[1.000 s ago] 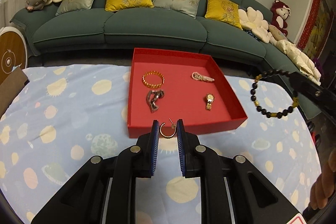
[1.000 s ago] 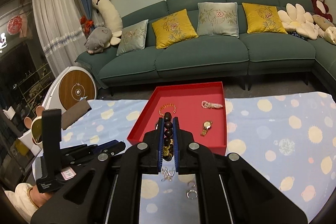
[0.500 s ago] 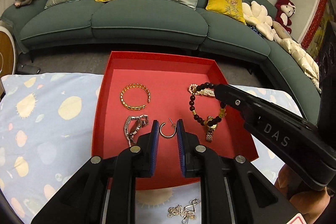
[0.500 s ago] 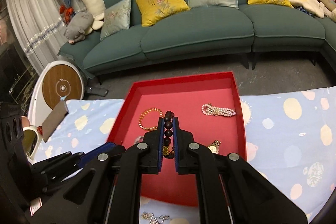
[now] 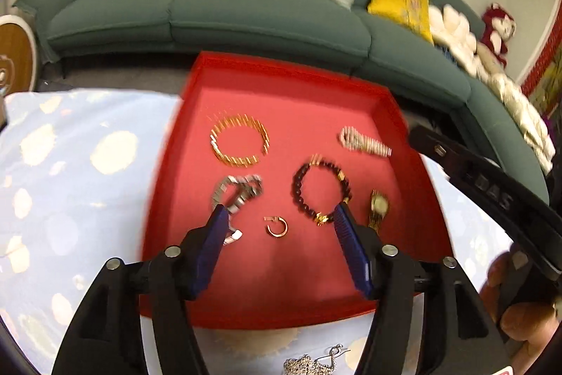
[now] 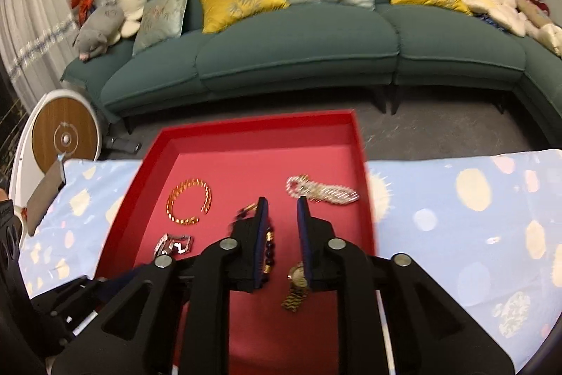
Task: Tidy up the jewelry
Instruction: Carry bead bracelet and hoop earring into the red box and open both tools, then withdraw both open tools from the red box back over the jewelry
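A red tray [image 5: 295, 72] [image 6: 256, 129] sits on the spotted blue cloth. In it lie a gold bangle [image 5: 239, 143] [image 6: 189, 201], a silver watch [image 5: 237, 190] [image 6: 174, 245], a pearl bracelet [image 5: 363, 143] [image 6: 321, 190], a gold watch [image 5: 377, 208] [image 6: 296, 283], a dark bead bracelet [image 5: 321, 188] [image 6: 268, 248] and a small gold hoop earring [image 5: 276, 227]. My left gripper [image 5: 277, 220] is open wide and empty over the earring. My right gripper [image 6: 282, 202] is open and empty above the tray, with the bead bracelet beside its left finger.
A silver chain [image 5: 312, 362] lies on the cloth in front of the tray. A green sofa [image 6: 298, 41] with cushions stands behind the table. A round wooden device [image 6: 63, 136] stands at the left. The right gripper's body [image 5: 491, 195] reaches in from the right.
My left gripper opened and let the gold hoop earring drop into the tray. My right gripper opened and released the bead bracelet, which now lies in the tray.
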`<state>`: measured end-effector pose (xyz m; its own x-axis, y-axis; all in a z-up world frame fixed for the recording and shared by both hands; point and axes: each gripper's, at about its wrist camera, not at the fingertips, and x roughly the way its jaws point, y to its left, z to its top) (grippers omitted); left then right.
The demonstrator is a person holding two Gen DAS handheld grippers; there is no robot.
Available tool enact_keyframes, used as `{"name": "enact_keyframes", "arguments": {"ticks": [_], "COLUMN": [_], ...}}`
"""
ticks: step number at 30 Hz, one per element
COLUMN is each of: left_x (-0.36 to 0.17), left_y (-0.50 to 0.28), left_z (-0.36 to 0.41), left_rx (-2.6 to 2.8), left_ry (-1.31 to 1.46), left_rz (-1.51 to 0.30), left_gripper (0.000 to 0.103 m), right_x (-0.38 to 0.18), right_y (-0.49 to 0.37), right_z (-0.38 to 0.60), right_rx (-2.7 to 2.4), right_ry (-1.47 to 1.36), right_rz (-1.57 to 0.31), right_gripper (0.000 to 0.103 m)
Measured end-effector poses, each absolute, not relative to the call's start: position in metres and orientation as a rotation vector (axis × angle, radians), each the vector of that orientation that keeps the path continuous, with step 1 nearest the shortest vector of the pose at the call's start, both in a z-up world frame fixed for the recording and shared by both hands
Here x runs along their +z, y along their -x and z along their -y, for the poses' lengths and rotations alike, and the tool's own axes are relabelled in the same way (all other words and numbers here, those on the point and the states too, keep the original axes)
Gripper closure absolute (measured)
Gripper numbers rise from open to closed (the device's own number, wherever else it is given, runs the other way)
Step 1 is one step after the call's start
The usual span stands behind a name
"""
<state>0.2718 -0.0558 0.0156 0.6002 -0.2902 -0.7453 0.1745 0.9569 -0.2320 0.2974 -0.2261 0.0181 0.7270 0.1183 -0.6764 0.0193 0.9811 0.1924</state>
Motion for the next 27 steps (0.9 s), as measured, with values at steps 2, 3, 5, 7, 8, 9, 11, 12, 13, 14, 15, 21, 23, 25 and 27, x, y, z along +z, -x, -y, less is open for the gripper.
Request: {"name": "enact_keyframes", "arguments": {"ticks": [2, 3, 5, 7, 8, 9, 11, 12, 13, 14, 15, 21, 23, 25, 27], "left_x": [0.031, 0.039, 0.053, 0.062, 0.065, 0.067, 0.067, 0.066, 0.064, 0.062, 0.059, 0.037, 0.032, 0.027, 0.022], "left_y": [-0.259, -0.253, -0.234, -0.215, -0.206, -0.196, -0.178, -0.169, -0.160, -0.152, -0.144, -0.117, -0.112, -0.110, -0.109], "left_z": [0.044, 0.038, 0.024, 0.012, 0.007, 0.001, -0.009, -0.013, -0.017, -0.021, -0.023, -0.023, -0.020, -0.018, -0.016], "left_rx": [-0.264, -0.265, -0.252, -0.248, -0.242, -0.236, -0.230, -0.225, -0.217, -0.213, -0.211, -0.223, -0.235, -0.242, -0.240], "left_ry": [0.137, 0.142, 0.141, 0.140, 0.139, 0.143, 0.144, 0.146, 0.144, 0.143, 0.144, 0.128, 0.100, 0.078, 0.062], "left_rz": [-0.853, -0.836, -0.807, -0.800, -0.801, -0.800, -0.810, -0.812, -0.817, -0.820, -0.825, -0.857, -0.857, -0.851, -0.847], "left_gripper": [0.040, 0.040, 0.040, 0.040, 0.040, 0.040, 0.040, 0.040, 0.040, 0.040, 0.040, 0.040, 0.040, 0.040, 0.040], "right_x": [0.035, 0.045, 0.062, 0.074, 0.079, 0.083, 0.086, 0.085, 0.083, 0.081, 0.077, 0.049, 0.038, 0.027, 0.016], "right_y": [-0.278, -0.266, -0.240, -0.212, -0.198, -0.183, -0.152, -0.137, -0.125, -0.115, -0.104, -0.075, -0.074, -0.077, -0.080], "right_z": [0.236, 0.240, 0.246, 0.248, 0.248, 0.247, 0.245, 0.244, 0.242, 0.241, 0.240, 0.229, 0.224, 0.218, 0.213], "right_rx": [0.057, 0.056, 0.055, 0.055, 0.053, 0.056, 0.066, 0.072, 0.079, 0.081, 0.077, 0.089, 0.090, 0.091, 0.109], "right_ry": [-0.211, -0.213, -0.200, -0.178, -0.162, -0.150, -0.138, -0.137, -0.144, -0.152, -0.163, -0.184, -0.164, -0.122, -0.121], "right_rz": [-0.712, -0.691, -0.673, -0.662, -0.663, -0.658, -0.653, -0.656, -0.661, -0.663, -0.667, -0.731, -0.752, -0.769, -0.794], "right_gripper": [0.075, 0.075, 0.075, 0.075, 0.075, 0.075, 0.075, 0.075, 0.075, 0.075, 0.075, 0.075, 0.075, 0.075, 0.075]}}
